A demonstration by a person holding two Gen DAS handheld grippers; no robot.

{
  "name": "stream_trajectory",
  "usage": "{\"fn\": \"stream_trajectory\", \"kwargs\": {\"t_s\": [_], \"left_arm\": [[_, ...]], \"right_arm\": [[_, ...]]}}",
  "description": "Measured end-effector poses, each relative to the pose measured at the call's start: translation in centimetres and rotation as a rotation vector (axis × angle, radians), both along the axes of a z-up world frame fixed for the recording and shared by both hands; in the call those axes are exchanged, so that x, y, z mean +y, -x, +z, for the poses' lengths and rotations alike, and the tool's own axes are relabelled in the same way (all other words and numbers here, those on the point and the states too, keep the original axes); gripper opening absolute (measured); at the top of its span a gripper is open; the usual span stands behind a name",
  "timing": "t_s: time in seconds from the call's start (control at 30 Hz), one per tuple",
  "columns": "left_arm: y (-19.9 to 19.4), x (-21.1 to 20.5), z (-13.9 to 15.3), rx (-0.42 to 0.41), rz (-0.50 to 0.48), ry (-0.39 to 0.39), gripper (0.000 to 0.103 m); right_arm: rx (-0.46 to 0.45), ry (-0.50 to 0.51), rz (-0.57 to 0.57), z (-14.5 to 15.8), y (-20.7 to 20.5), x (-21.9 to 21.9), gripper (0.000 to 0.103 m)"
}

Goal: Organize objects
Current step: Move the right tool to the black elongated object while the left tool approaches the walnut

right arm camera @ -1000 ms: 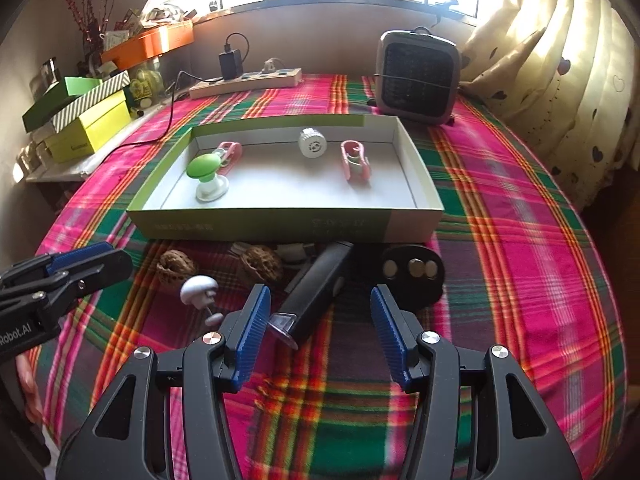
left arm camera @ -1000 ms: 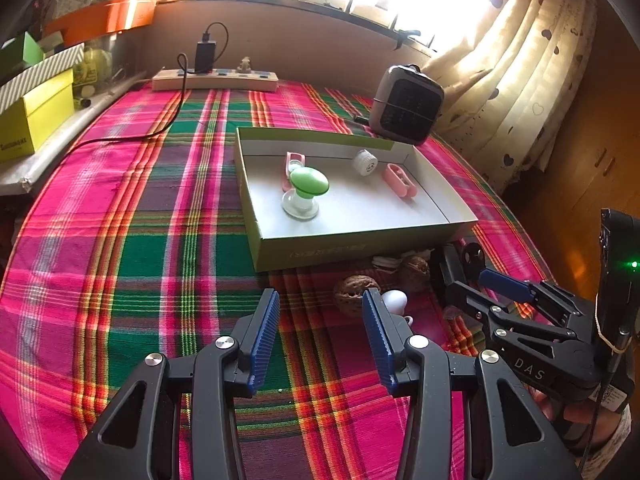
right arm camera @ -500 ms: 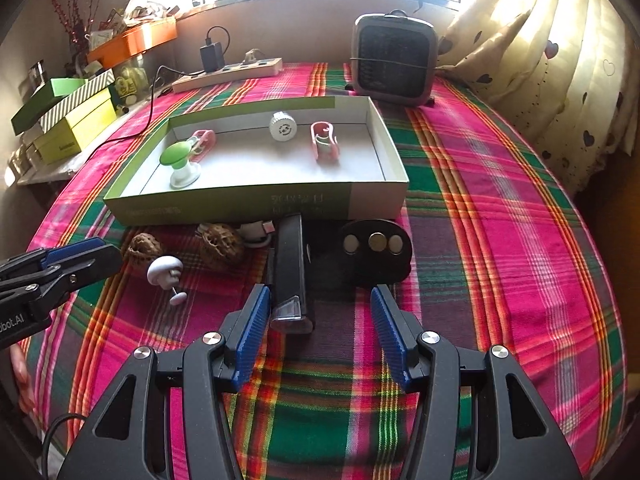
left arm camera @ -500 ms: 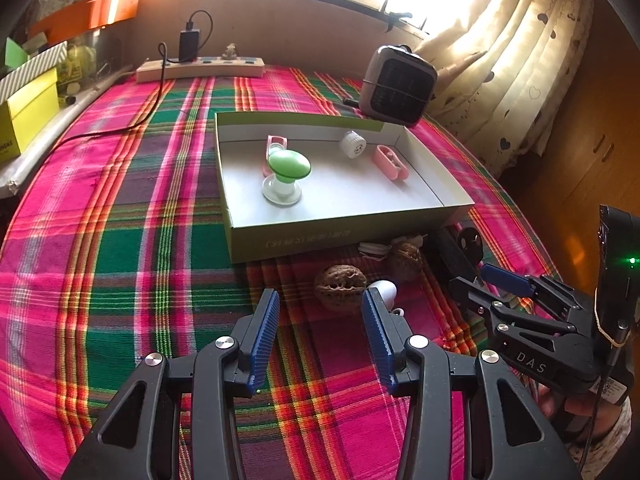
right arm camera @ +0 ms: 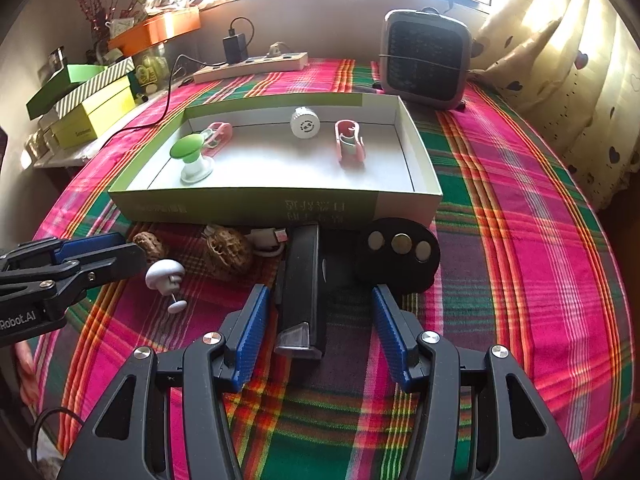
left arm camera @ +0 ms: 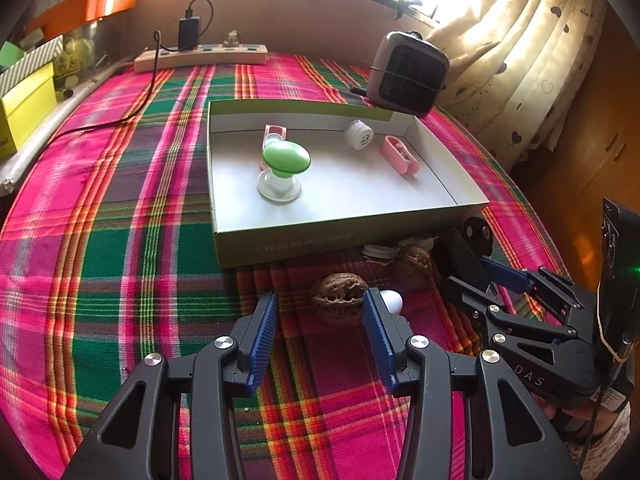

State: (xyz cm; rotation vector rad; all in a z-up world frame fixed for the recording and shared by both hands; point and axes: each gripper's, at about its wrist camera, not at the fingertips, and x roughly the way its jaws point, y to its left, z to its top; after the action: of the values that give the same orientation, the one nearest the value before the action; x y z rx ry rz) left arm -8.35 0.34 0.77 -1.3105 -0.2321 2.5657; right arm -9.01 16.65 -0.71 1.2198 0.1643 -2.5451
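A shallow green-sided box [left arm camera: 336,236] [right arm camera: 256,204] holds a green mushroom knob [left arm camera: 285,160], a white round cap [left arm camera: 359,135] and two pink clips [left arm camera: 398,155]. In front of the box lie two walnuts [left arm camera: 339,296] [right arm camera: 228,248], a white mushroom pin [right arm camera: 164,276], a black rectangular bar [right arm camera: 302,284] and a black disc with three buttons [right arm camera: 400,252]. My left gripper [left arm camera: 320,332] is open, just short of the near walnut. My right gripper [right arm camera: 318,328] is open, its fingers on either side of the black bar's near end.
A grey heater [right arm camera: 424,60] stands behind the box. A power strip [left arm camera: 200,58] with a charger lies at the back, its cable trailing left. Yellow and green boxes [right arm camera: 92,100] stack at the left edge. Curtains [left arm camera: 520,60] hang on the right. Plaid cloth [left arm camera: 100,240] covers the table.
Both grippers have moved forward toward the objects in front of the box. The black bar now lies straight between my right fingers. Both stay open.
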Motion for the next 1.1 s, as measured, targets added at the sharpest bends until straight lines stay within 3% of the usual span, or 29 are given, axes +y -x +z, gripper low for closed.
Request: {"fn": "stream_trajectory", "kwargs": {"t_s": [0.53, 0.97, 1.1], "left_arm": [[1.2, 1.2, -0.5, -0.010, 0.019, 0.047, 0.044], [0.9, 1.6, -0.5, 0.002, 0.031, 0.082, 0.042], [0.9, 1.5, -0.5, 0.001, 0.047, 0.086, 0.037]], "right_arm": [[-0.002, -0.003, 0.062, -0.1, 1.0, 0.2, 0.053], [0.002, -0.002, 0.080, 0.0, 1.2, 0.3, 0.039], [0.001, 0.004, 0.081, 0.0, 1.2, 0.3, 0.035]]}}
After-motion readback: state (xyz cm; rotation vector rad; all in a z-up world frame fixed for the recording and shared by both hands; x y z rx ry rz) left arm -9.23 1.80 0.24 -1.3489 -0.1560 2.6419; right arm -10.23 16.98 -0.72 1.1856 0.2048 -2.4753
